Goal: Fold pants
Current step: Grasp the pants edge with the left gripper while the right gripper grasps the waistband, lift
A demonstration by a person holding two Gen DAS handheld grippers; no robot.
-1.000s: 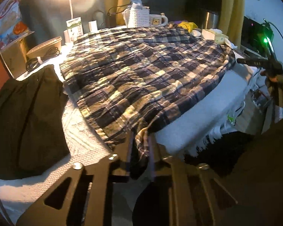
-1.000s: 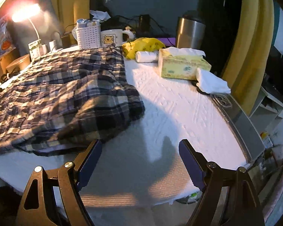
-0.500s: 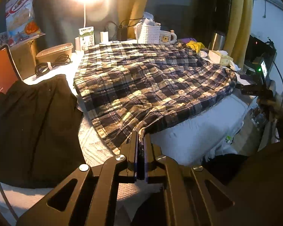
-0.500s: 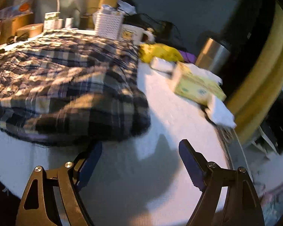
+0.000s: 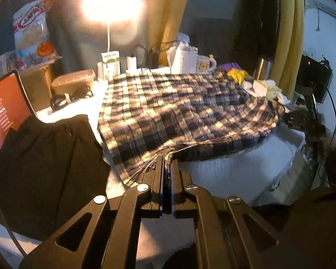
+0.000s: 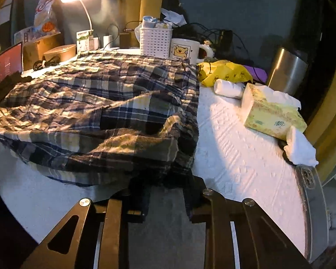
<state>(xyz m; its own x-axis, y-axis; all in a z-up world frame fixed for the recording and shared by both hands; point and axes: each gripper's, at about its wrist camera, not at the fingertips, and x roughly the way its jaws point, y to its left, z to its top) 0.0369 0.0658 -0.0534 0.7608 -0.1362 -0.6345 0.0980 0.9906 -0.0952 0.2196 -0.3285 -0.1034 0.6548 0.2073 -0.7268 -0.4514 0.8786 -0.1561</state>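
Since a second ago my left claw (image 5: pixel 166 163) has clamped the near hem of the pants (image 5: pixel 186 112) spread on the table (image 6: pixel 246 139), while my right claw (image 6: pixel 165 198), half-closed around the other corner, hasn't yet pinched.
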